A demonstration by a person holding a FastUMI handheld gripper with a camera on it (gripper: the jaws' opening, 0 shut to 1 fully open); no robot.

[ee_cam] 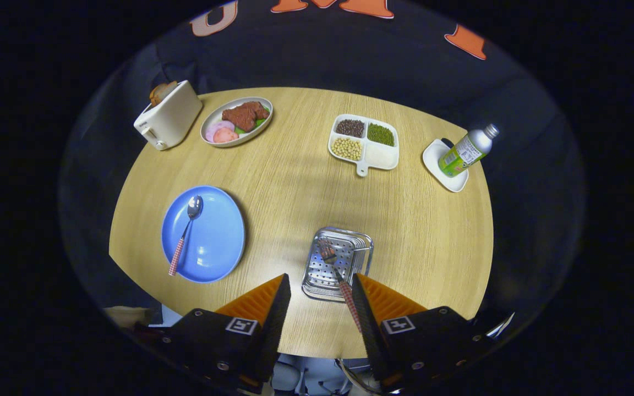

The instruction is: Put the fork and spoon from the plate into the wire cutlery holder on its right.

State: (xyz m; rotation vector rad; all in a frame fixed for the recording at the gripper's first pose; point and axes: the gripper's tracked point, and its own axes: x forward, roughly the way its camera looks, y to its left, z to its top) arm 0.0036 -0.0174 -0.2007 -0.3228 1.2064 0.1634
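Gripper view, fingers [320, 300] apart, one spoon [185, 232], one fork [337, 275]

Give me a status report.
Gripper open, just short of holder. Fork in holder, leaning on one finger. Spoon on plate.

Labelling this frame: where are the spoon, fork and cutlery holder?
spoon [194, 207], gripper view, on its bowl.
fork [327, 253], gripper view, on its tines.
cutlery holder [365, 240], gripper view, on its far rim.

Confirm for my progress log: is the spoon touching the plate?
Touching. The gripper view shows the spoon lying flat on the plate, beyond the open fingers.
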